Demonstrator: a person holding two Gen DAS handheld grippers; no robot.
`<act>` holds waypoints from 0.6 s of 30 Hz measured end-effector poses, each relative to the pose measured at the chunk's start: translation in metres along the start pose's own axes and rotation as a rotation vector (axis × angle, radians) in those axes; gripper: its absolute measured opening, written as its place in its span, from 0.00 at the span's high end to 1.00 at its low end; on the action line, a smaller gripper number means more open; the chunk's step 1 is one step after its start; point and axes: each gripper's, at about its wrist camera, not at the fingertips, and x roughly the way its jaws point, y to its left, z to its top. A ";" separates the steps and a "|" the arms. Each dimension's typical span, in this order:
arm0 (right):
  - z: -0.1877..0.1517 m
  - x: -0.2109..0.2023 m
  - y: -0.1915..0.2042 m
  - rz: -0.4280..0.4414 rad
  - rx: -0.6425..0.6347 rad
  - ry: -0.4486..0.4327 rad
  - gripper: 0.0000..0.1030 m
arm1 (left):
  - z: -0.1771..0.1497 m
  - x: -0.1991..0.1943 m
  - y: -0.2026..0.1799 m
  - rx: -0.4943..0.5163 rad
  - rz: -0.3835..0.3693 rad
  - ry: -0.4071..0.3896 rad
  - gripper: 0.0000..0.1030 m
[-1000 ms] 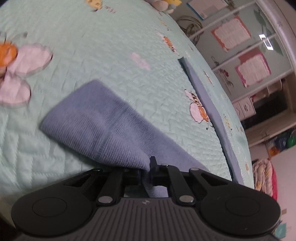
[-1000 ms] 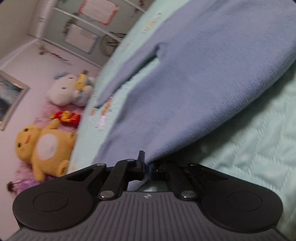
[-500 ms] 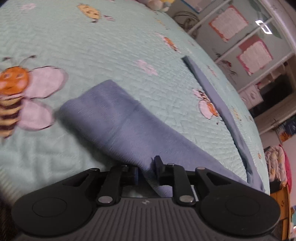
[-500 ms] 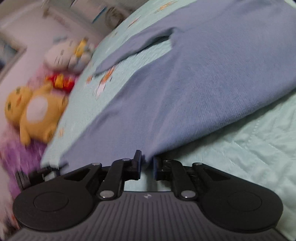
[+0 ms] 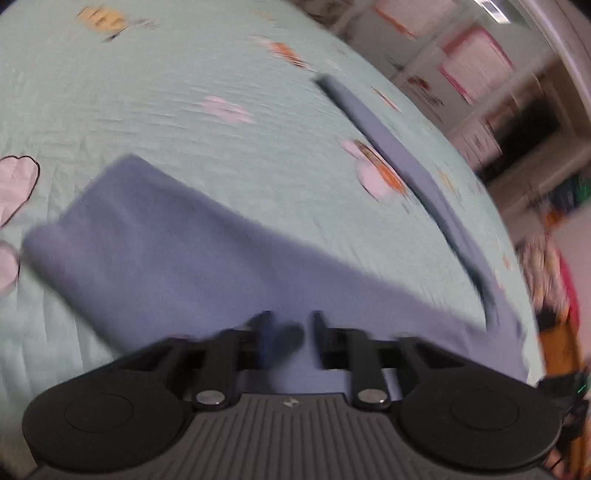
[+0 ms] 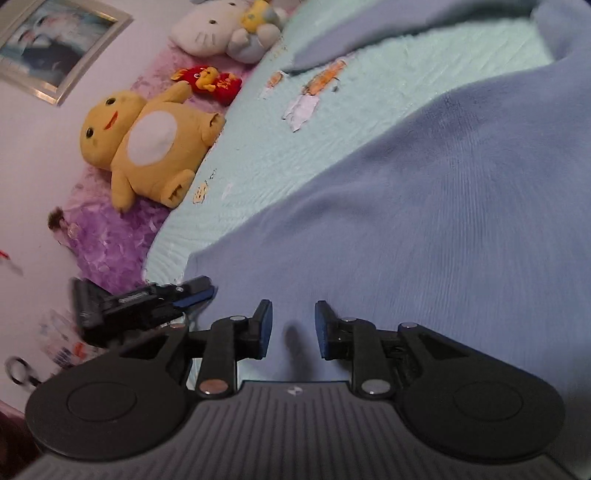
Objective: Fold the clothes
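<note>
On the mint bee-print quilt (image 5: pixel 184 92), blue garment (image 6: pixel 443 221) beside plush toys (image 6: pixel 147 147)

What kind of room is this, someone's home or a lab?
Most likely a bedroom at home, perhaps a child's. A quilted mint bedspread with cartoon bee patches covers a bed, plush toys such as a yellow bear and a white cat sit along its edge, and a framed picture hangs on the wall.
</note>
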 end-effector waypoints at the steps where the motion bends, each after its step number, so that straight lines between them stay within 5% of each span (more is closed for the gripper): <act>1: 0.013 0.007 -0.010 0.022 0.028 0.001 0.78 | 0.011 0.002 0.006 -0.009 0.013 -0.018 0.88; 3: 0.039 0.021 -0.021 0.022 0.046 -0.026 0.78 | 0.024 0.002 0.013 0.003 0.064 -0.068 0.93; 7: 0.059 0.029 -0.014 0.072 0.032 -0.034 0.70 | 0.034 -0.005 0.017 0.011 0.031 -0.059 0.91; 11: 0.038 0.049 0.018 0.185 -0.075 0.118 0.65 | 0.034 -0.008 0.018 0.054 -0.016 -0.038 0.60; 14: 0.032 0.075 0.021 0.199 -0.090 0.209 0.65 | 0.040 -0.001 0.030 0.034 -0.073 -0.022 0.62; 15: 0.035 0.081 0.015 0.178 -0.074 0.210 0.70 | 0.046 0.002 0.036 0.012 -0.087 -0.029 0.70; 16: 0.043 0.085 0.006 0.155 -0.038 0.182 0.91 | 0.051 0.004 0.040 0.000 -0.090 -0.036 0.75; 18: 0.053 0.083 -0.002 0.139 0.013 0.108 1.00 | 0.061 0.006 0.047 -0.006 -0.082 -0.048 0.78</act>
